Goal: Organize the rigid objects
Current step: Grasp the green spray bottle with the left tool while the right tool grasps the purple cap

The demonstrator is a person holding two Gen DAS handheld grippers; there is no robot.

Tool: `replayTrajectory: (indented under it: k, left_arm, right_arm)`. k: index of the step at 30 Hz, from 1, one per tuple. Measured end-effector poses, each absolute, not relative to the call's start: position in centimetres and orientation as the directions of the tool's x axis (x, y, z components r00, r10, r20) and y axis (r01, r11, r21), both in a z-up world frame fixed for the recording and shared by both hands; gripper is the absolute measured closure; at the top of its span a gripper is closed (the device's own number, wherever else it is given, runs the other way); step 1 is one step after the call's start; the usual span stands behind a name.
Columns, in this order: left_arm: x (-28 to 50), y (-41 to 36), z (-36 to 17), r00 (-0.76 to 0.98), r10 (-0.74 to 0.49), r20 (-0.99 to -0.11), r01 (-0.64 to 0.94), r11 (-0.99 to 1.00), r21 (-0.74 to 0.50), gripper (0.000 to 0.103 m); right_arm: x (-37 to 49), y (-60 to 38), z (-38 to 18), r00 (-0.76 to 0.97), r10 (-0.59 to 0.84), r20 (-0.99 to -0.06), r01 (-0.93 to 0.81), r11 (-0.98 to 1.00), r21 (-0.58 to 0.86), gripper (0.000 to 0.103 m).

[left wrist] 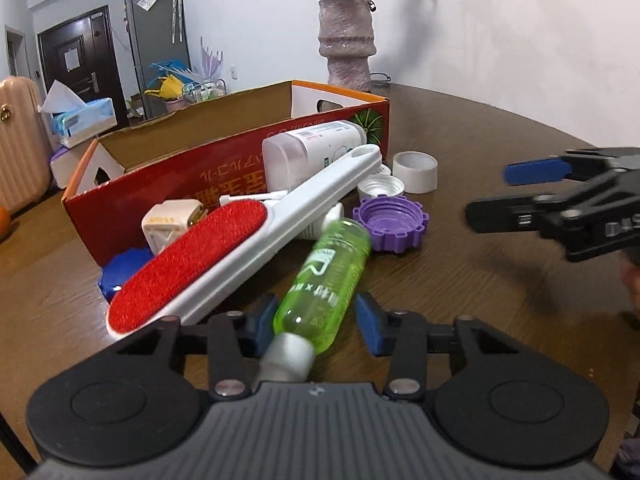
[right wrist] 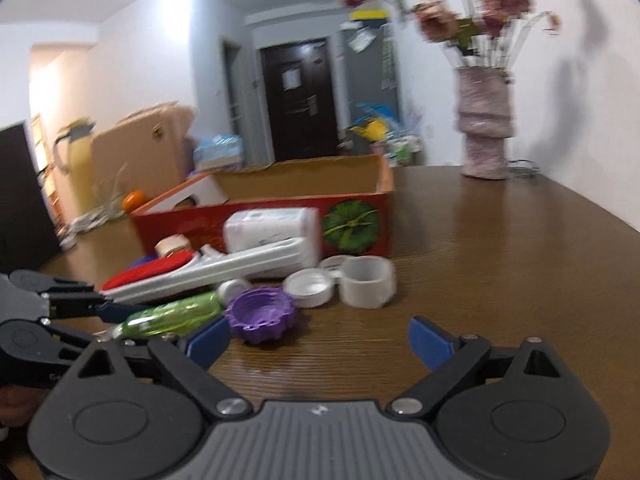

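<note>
A green bottle (left wrist: 324,280) with a silver cap lies between the fingers of my left gripper (left wrist: 316,320); the jaws stand open around its lower body, with a gap on the right side. It also shows in the right wrist view (right wrist: 176,314). A white lint brush with a red pad (left wrist: 240,248) leans over it. A purple lid (left wrist: 390,222), a white lid (left wrist: 380,188), a tape roll (left wrist: 416,170), a white container (left wrist: 316,148), a beige plug (left wrist: 170,222) and a blue lid (left wrist: 120,272) lie beside the red cardboard box (left wrist: 200,176). My right gripper (right wrist: 320,340) is open and empty over the table.
A pink vase with dried flowers (left wrist: 347,40) stands on the brown table (left wrist: 480,280) behind the box. A tissue box (left wrist: 80,120) and a suitcase (left wrist: 20,140) are at the far left. My right gripper shows in the left wrist view (left wrist: 520,188).
</note>
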State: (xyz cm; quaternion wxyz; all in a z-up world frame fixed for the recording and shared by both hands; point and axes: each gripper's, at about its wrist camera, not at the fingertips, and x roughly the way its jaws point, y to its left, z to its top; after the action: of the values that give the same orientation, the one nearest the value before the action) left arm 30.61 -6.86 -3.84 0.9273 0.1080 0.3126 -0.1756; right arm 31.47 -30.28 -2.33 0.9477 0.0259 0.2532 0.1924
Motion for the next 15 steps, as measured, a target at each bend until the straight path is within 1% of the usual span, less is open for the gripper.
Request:
replayTrajectory:
  k: [2, 4, 5, 6, 8, 11, 13, 14, 15]
  left_arm:
    - [30.6, -6.6, -3.9, 0.745, -0.269, -0.610, 0.392, 0.917, 0.076, 0.058]
    - [31.0, -6.7, -3.9, 0.750, -0.267, -0.606, 0.384, 0.921, 0.069, 0.058]
    - [31.1, -6.8, -3.9, 0.752, -0.268, -0.602, 0.380, 0.923, 0.064, 0.061]
    - [31.3, -6.8, -3.8, 0.755, -0.269, -0.598, 0.375, 0.925, 0.058, 0.065]
    - [31.1, -7.0, -3.7, 0.755, -0.273, -0.596, 0.378, 0.924, 0.056, 0.071]
    - [29.1, -7.2, -3.1, 0.776, -0.260, -0.575, 0.370, 0.926, 0.080, 0.071]
    - [27.5, -6.9, -2.9, 0.795, -0.243, -0.556, 0.349, 0.932, 0.092, 0.072]
    - [26.8, -6.6, -2.8, 0.796, -0.243, -0.554, 0.340, 0.937, 0.079, 0.072]
    - [25.9, -6.1, -2.6, 0.800, -0.239, -0.550, 0.325, 0.944, 0.062, 0.072]
  right_arm:
    - [32.3, -29.1, -2.2, 0.779, 0.406, -0.479, -0.390, 0.910, 0.137, 0.007]
    - [33.3, -27.7, -2.2, 0.766, 0.409, -0.495, -0.410, 0.905, 0.114, 0.011]
    - [33.8, -27.1, -2.2, 0.763, 0.404, -0.504, -0.412, 0.906, 0.102, 0.017]
    - [34.2, -26.5, -2.3, 0.763, 0.398, -0.509, -0.412, 0.907, 0.091, 0.021]
    - [34.7, -25.6, -2.5, 0.759, 0.399, -0.515, -0.422, 0.903, 0.078, 0.023]
    - [35.2, -24.7, -2.9, 0.743, 0.408, -0.531, -0.426, 0.900, 0.095, 0.026]
    - [35.2, -24.2, -3.0, 0.729, 0.420, -0.540, -0.432, 0.895, 0.113, 0.031]
    - [35.2, -23.9, -3.0, 0.725, 0.421, -0.545, -0.436, 0.893, 0.109, 0.036]
    - [35.2, -23.4, -3.1, 0.721, 0.414, -0.556, -0.439, 0.893, 0.095, 0.046]
